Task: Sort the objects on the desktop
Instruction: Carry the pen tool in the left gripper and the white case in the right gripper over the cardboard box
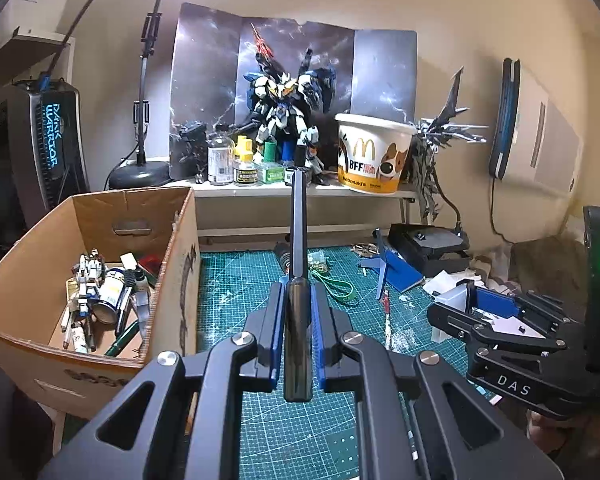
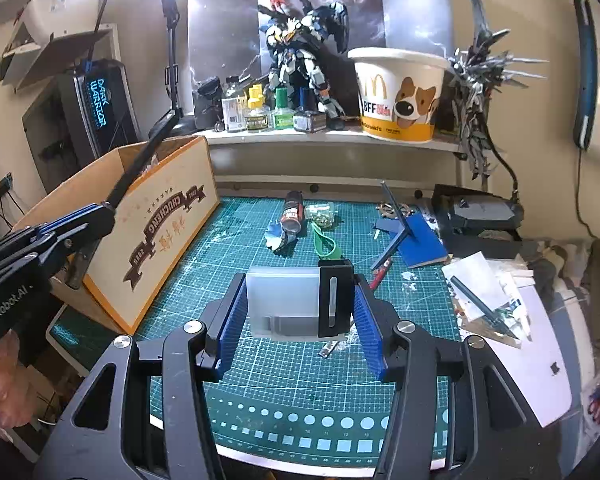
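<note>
My left gripper (image 1: 298, 292) is shut on a long black rod (image 1: 299, 220) that sticks out forward over the green cutting mat (image 1: 260, 280). Just to its left stands an open cardboard box (image 1: 180, 240) holding a small robot model, a can, pens and other bits. In the right wrist view, my right gripper (image 2: 300, 276) is shut on a translucent white case with a black end piece (image 2: 284, 300), held above the mat (image 2: 260, 368). The left gripper (image 2: 100, 216) appears there at the left, its rod (image 2: 140, 160) slanting up across the cardboard box (image 2: 160, 216). The right gripper (image 1: 472, 304) shows at the right of the left wrist view.
On the mat lie a spray can (image 2: 293, 210), a small jar (image 2: 320, 214), a green band (image 2: 324, 244) and a blue stand (image 2: 416, 240). Papers with a dark pen (image 2: 480, 304) lie at the right. A shelf behind carries bottles, a robot model (image 2: 300, 60) and a paper bucket (image 2: 400, 92).
</note>
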Demonstrator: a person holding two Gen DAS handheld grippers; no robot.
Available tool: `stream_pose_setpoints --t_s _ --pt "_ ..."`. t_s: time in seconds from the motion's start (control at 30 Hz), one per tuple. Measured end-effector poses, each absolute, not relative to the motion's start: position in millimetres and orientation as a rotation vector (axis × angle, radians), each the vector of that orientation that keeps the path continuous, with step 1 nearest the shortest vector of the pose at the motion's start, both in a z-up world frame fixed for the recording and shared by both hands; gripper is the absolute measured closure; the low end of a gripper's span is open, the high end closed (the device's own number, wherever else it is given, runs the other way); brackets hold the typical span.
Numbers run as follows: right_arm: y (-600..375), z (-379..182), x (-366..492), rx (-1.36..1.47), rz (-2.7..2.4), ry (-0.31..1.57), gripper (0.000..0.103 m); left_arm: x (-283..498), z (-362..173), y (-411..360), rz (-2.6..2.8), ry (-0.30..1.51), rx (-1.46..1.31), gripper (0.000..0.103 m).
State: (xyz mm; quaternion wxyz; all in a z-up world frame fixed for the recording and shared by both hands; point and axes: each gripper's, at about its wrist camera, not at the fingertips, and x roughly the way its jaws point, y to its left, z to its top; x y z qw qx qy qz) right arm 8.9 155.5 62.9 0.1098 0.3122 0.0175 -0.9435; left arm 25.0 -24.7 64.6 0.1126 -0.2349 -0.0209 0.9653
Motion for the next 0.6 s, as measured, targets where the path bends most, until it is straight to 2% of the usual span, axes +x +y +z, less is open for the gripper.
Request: stream_pose_setpoints --t_s 0.6 --pt "110 129 37 0.713 -2.764 0.153 0.055 48 101 -74 2.961 -0.083 -0.623 0.091"
